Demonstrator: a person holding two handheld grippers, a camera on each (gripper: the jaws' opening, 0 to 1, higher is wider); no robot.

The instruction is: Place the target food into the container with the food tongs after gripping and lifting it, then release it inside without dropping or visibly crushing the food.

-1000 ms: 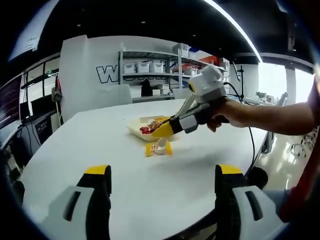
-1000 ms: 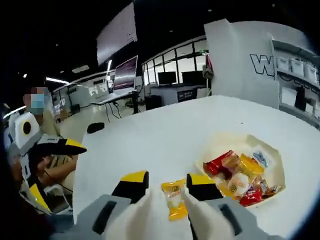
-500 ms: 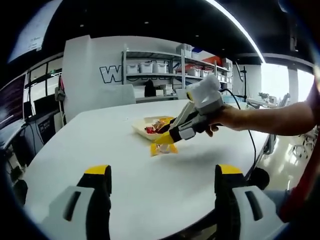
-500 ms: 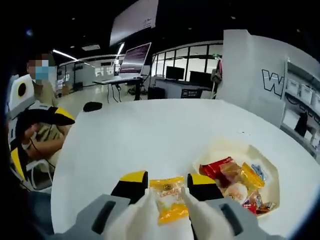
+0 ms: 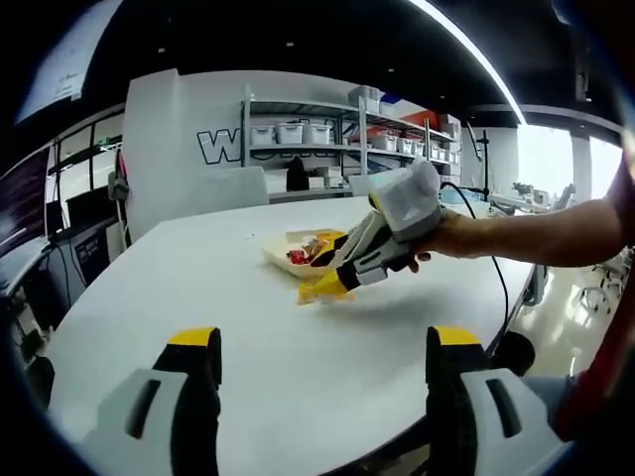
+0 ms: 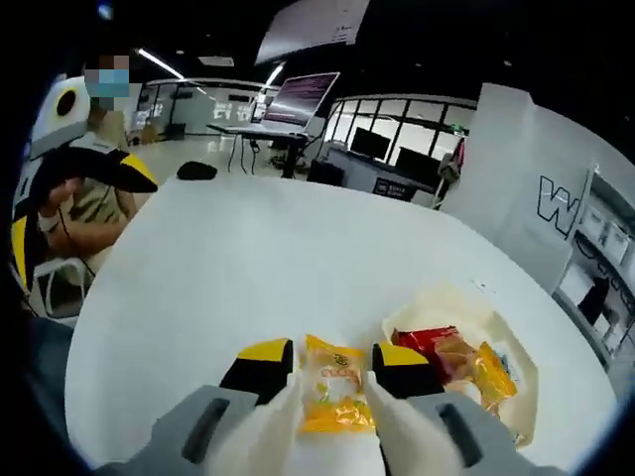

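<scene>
Right gripper [image 6: 329, 382] has closed in over the last second and now pinches the yellow snack packet [image 6: 334, 399] between its tongs, packet just lifted off the table [image 6: 218, 268], so grasp looks done and transfer is next. Container [image 6: 429, 299] of wrapped snacks sits just beyond, right of the packet. Left gripper [image 5: 316, 352] stays spread wide, holding nothing, near table edge.

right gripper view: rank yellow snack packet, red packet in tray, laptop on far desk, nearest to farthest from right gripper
1. Yellow snack packet, between the right gripper's tongs.
2. Red packet, in the tray just right of the jaws.
3. Laptop, on a desk beyond the table.
</scene>
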